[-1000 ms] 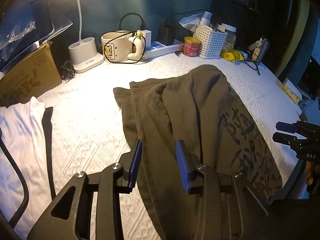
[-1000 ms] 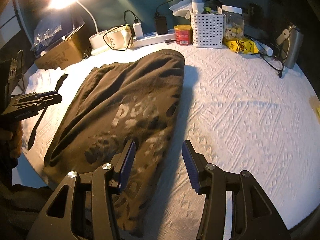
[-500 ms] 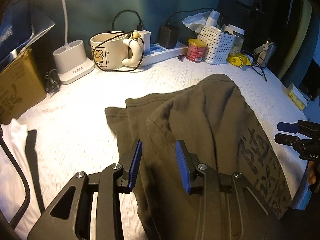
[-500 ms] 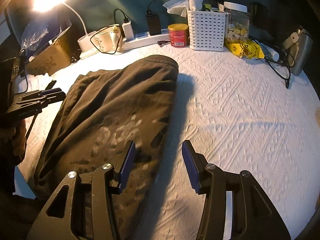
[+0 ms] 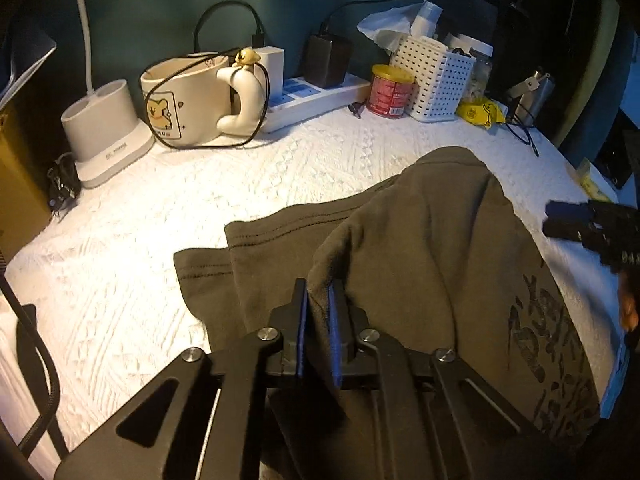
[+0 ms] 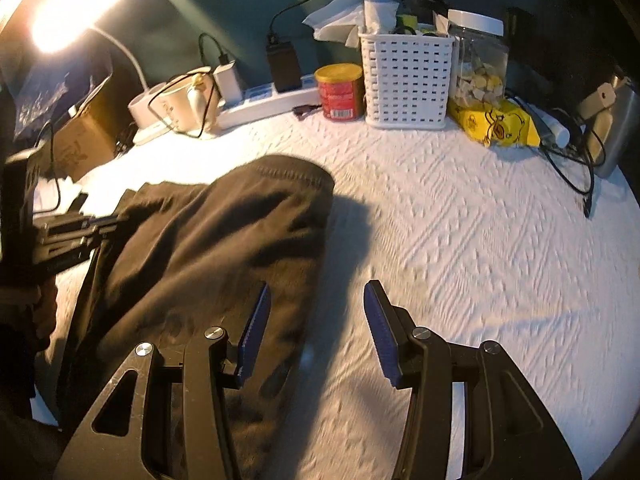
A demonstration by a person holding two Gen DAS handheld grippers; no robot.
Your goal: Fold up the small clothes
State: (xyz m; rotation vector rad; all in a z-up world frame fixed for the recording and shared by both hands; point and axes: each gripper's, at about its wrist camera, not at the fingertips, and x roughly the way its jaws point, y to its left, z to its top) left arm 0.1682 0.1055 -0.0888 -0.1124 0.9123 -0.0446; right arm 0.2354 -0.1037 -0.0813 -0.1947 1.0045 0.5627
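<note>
A dark olive garment [image 5: 432,240] with black print lies on the white textured cloth [image 5: 160,208]; it also shows in the right wrist view [image 6: 208,248]. My left gripper [image 5: 319,300] is shut on a raised fold of the garment's edge, lifting it a little. My right gripper [image 6: 316,308] is open and empty, its left finger over the garment's right edge, its right finger over bare cloth. The right gripper also shows at the right edge of the left wrist view [image 5: 560,220]. The left gripper shows at the left of the right wrist view [image 6: 92,228].
Along the back stand a lamp base [image 5: 104,132], a cream mug [image 5: 188,100], a power strip [image 5: 316,96], a red can [image 5: 390,90], a white basket [image 6: 406,76], a jar [image 6: 478,60], a yellow pack [image 6: 496,122]. A cardboard box [image 6: 84,136] stands at left.
My left gripper has closed on a fold of the garment and moved forward. My right gripper has moved forward along the garment's right edge, still open.
</note>
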